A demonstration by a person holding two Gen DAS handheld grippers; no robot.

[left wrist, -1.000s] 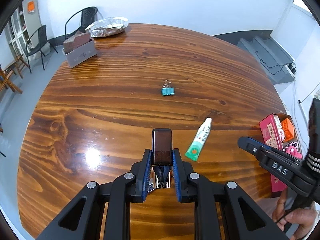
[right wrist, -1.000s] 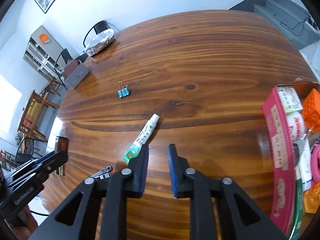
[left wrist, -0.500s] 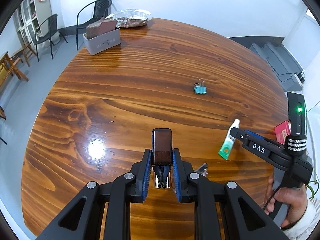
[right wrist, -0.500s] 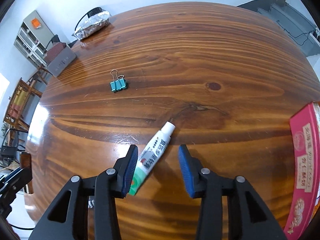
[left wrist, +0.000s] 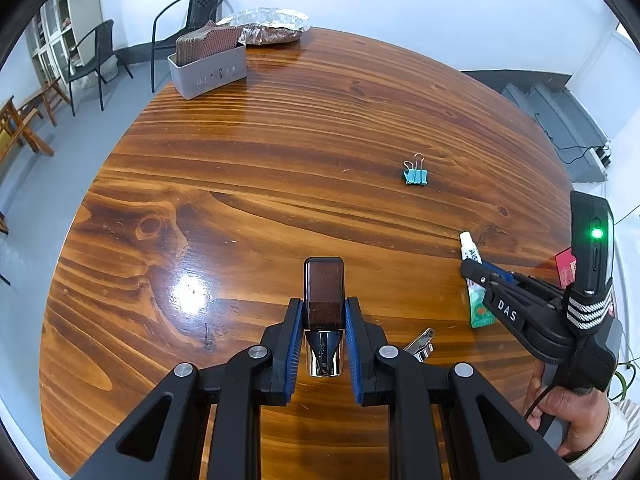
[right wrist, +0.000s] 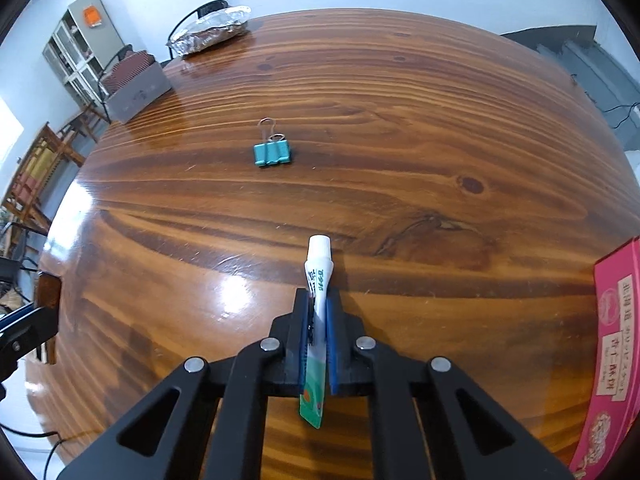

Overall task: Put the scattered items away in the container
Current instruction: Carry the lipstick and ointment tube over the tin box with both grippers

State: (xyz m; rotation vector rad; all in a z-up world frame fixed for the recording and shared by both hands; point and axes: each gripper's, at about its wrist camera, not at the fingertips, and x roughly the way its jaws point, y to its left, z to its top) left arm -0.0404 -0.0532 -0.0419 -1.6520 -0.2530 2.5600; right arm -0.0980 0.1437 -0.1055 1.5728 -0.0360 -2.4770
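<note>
My left gripper (left wrist: 324,308) is shut on a small brown and chrome lighter-like item (left wrist: 323,280), held upright a little above the wooden table (left wrist: 280,152). My right gripper (right wrist: 319,298) is shut on a white and green tube (right wrist: 319,264), whose white cap sticks out past the fingertips, low over the table. In the left wrist view the same tube (left wrist: 468,246) shows in that gripper at the right. A teal binder clip (right wrist: 272,154) lies loose farther out on the table. The pink box (right wrist: 616,320) sits at the right edge.
A small metal clipper (left wrist: 420,346) lies on the table just right of my left fingers. A grey bin (left wrist: 208,70) with brown items and a foil-covered dish (left wrist: 272,26) stand at the far left edge. Chairs stand on the floor beyond.
The right gripper came down over the tube and closed on it; the tube now stands on edge between the pads. The left gripper drifted left with the lighter still in it.
</note>
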